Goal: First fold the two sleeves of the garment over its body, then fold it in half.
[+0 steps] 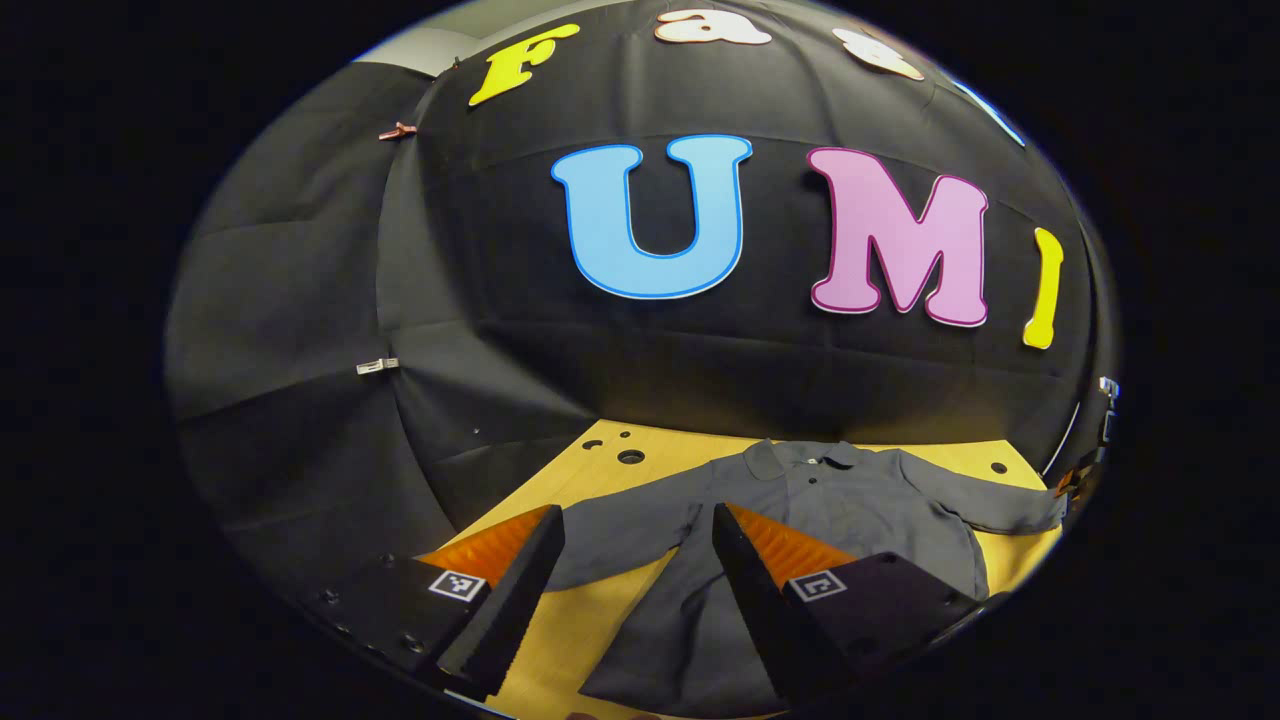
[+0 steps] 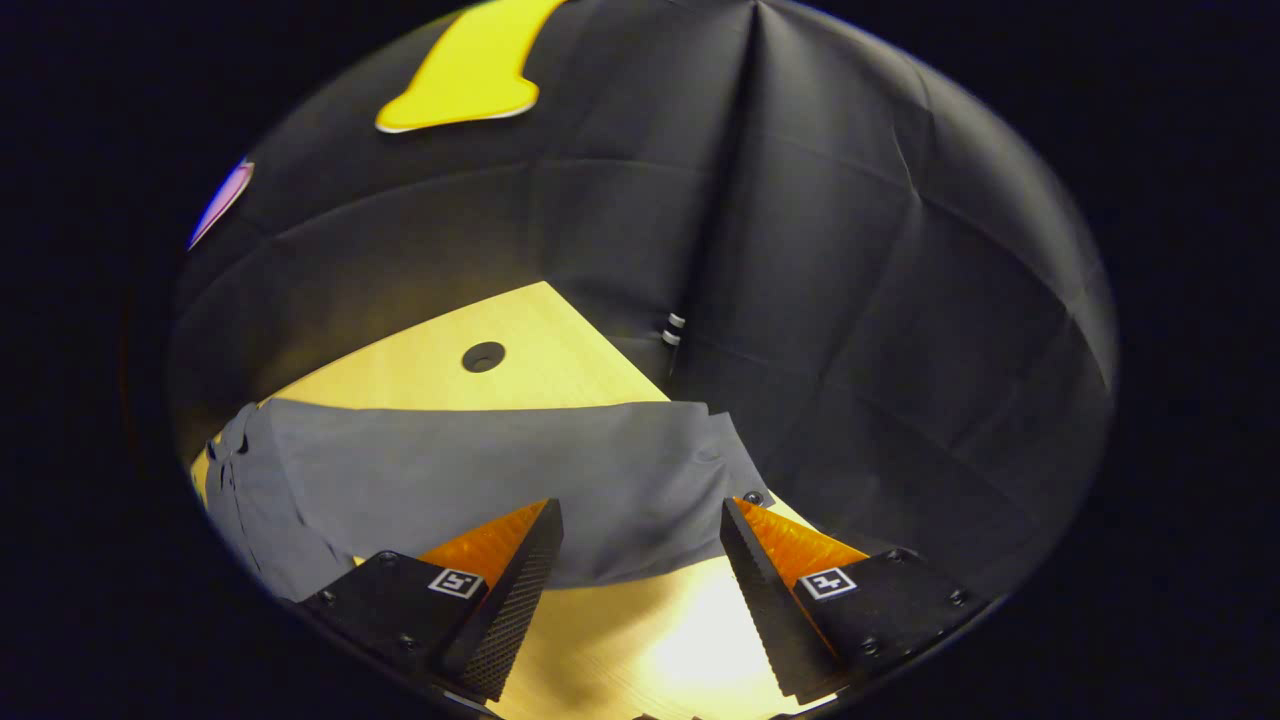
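A dark grey long-sleeved shirt [image 1: 830, 510] with a collar lies flat on the yellow wooden table [image 1: 600, 455], both sleeves spread out to the sides. In the left gripper view my left gripper [image 1: 638, 570] hangs open above the shirt's near sleeve [image 1: 620, 535] and side hem, touching nothing. In the right gripper view the other sleeve [image 2: 480, 470] stretches across the table [image 2: 430, 370], its cuff [image 2: 725, 455] at the right near the table's edge. My right gripper [image 2: 640, 575] is open just in front of that sleeve, with nothing between its fingers.
Black cloth walls close in the table at the back and sides. Round holes [image 1: 631, 456] [image 2: 483, 356] mark the tabletop near the far edge. The table's right corner [image 2: 640, 385] lies just behind the cuff. Bare wood [image 2: 650, 640] shows under the right gripper.
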The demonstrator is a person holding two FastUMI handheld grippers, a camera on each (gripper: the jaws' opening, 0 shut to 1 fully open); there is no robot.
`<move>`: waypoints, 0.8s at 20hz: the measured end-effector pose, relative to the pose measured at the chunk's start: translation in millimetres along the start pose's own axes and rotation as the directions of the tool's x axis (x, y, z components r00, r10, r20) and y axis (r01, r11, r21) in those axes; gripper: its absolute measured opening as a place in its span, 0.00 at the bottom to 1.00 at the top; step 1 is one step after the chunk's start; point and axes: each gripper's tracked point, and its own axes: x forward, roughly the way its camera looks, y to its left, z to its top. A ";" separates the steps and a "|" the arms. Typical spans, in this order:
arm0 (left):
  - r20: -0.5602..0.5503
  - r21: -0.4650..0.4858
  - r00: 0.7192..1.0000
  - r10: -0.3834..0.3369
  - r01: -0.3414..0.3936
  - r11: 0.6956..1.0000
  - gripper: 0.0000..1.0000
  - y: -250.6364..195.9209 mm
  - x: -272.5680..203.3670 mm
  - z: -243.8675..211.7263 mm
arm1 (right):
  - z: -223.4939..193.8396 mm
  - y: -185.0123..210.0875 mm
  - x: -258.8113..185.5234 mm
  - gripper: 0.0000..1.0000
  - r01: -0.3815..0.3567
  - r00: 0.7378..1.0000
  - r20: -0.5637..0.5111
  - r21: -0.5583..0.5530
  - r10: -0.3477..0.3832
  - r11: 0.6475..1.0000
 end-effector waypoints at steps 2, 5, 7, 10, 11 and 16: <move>-0.013 0.011 1.000 0.026 -0.026 1.000 0.94 3.8 4.0 -4.1 | -4.1 -11.7 23.3 0.98 0.049 0.998 -0.042 0.013 -0.048 0.999; -0.031 0.014 0.999 0.036 -0.036 0.999 0.94 1.0 8.1 -4.2 | -0.1 -26.5 44.5 0.98 0.096 0.993 -0.066 0.037 -0.094 0.995; -0.032 0.029 0.999 0.031 -0.030 0.999 0.94 -2.9 10.8 -3.4 | 2.2 -38.2 54.4 0.98 0.124 0.990 -0.080 0.057 -0.119 0.991; -0.044 0.052 0.999 0.030 -0.028 0.998 0.94 -7.7 16.4 -5.8 | -6.4 -48.1 72.6 0.98 0.133 0.985 -0.116 0.077 -0.124 0.988; -0.051 0.055 0.998 0.030 -0.027 0.998 0.94 -10.8 17.7 -6.6 | -7.7 -48.7 77.3 0.98 0.130 0.984 -0.130 0.081 -0.119 0.988; -0.056 0.090 0.998 -0.008 0.013 0.996 0.94 -31.8 27.6 -6.1 | -13.3 -45.5 87.1 0.98 0.126 0.983 -0.144 0.070 -0.115 0.990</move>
